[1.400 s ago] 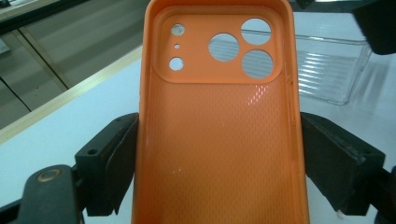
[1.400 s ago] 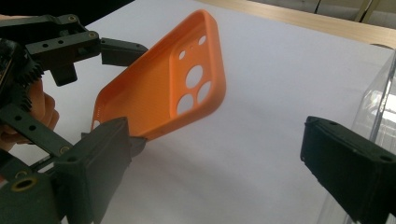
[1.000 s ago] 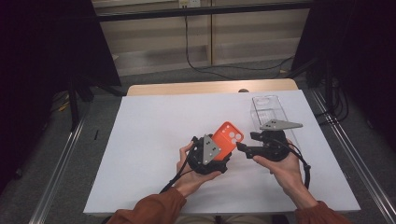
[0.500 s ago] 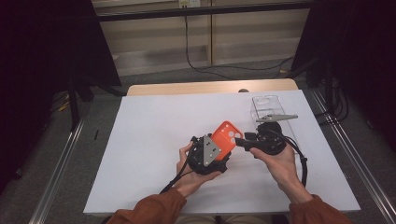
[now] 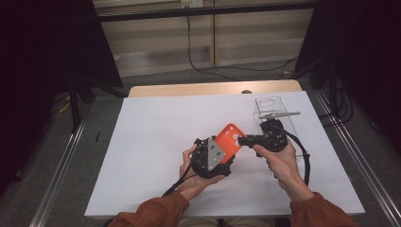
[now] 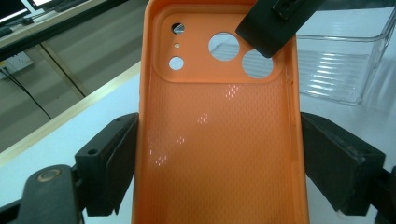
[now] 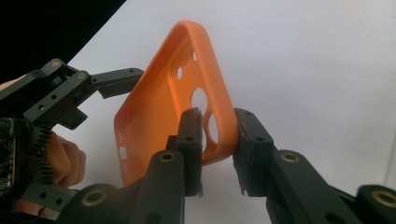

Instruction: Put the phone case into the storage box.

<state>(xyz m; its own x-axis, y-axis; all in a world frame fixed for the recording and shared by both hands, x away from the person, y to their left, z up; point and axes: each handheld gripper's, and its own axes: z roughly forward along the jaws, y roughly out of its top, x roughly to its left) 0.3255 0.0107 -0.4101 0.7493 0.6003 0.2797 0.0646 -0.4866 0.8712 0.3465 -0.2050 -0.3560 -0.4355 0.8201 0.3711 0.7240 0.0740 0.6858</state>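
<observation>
Right gripper [image 7: 217, 135] has just been closing its jaws over the orange phone case's [image 5: 229, 141] top edge at frame centre, while left gripper [image 5: 213, 158] is clamping its sides; the handover likely needs the left to release next.

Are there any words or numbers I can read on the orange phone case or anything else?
No, there are none to read. The orange phone case is plain, with just round holes and a dotted pattern. The clear box and both grippers show no labels either.
</observation>
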